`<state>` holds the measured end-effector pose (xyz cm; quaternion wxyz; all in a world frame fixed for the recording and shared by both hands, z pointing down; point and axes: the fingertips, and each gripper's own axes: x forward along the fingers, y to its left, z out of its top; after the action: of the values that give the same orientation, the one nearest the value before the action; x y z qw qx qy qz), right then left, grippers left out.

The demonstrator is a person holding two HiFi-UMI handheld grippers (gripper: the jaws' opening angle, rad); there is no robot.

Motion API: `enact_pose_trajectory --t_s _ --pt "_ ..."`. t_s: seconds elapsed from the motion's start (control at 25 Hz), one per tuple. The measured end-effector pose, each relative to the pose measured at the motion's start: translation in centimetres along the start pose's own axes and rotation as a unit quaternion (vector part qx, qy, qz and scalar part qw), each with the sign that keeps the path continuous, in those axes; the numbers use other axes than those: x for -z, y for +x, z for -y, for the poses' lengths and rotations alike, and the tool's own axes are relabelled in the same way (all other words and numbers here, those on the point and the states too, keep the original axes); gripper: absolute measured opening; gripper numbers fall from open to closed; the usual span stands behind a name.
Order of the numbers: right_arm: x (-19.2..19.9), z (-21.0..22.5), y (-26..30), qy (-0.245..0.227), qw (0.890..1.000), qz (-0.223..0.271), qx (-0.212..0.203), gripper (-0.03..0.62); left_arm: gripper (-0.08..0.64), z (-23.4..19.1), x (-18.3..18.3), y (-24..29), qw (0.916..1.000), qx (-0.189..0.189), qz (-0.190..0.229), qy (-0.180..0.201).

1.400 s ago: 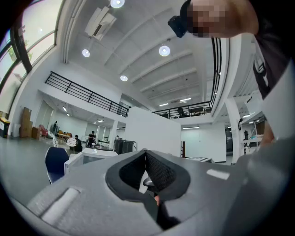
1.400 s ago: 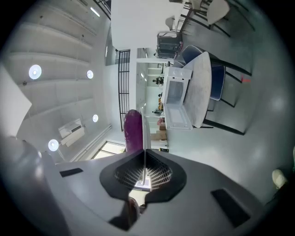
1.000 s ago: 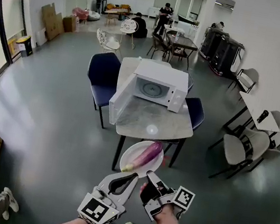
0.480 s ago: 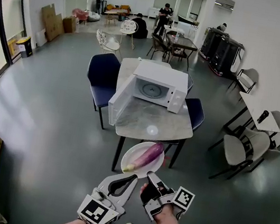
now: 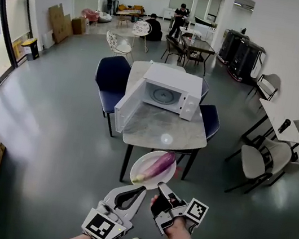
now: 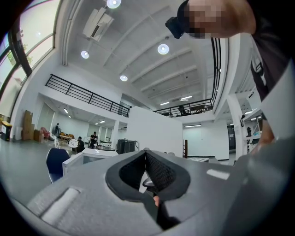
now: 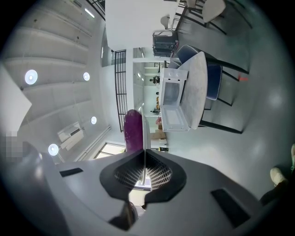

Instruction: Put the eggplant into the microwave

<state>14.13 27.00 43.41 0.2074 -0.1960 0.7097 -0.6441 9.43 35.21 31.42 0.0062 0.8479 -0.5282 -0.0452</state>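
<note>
plate (image 5: 164,176) rim — inside right gripper (image 5: 161,187), people (image 5: 181,14) tiny

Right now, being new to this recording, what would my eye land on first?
A purple eggplant lies on a round white plate, held in the air by its rim in the right gripper, near the head view's bottom. Beyond it, a white microwave stands with its door open on a grey marble-topped table.
</note>
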Motion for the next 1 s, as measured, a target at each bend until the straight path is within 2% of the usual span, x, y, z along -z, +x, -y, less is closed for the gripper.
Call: enact_pose_trajectory --t_s 0.36,0.52,0.72,1.0 --pt "-1.6 0.8 0.7 0.005 1.0 -0.009 0.004 0.014 0.005 -0.5 0.5 1.6 0.9998 -0.017 -0.007 0.006" --pt "-2.6 1.3 2.4 0.007 1.0 -0.007 0.009 0.014 0.005 -2.0 0.5 2.8 0.9999 -0.01 -0.005 0.008" --pt "-4.6 2.3 6.4 0.003 1.0 0.001 0.015 0.014 0.005 -6.0 0.9 5.5 1.0 -0.001 -0.001 0.005" --pt "-8.1 2.6 14.1 -0.001 1.0 0.023 0.018 0.014 0.005 -13.9 -0.2 10.3 0.9996 0.025 0.004 0.008"
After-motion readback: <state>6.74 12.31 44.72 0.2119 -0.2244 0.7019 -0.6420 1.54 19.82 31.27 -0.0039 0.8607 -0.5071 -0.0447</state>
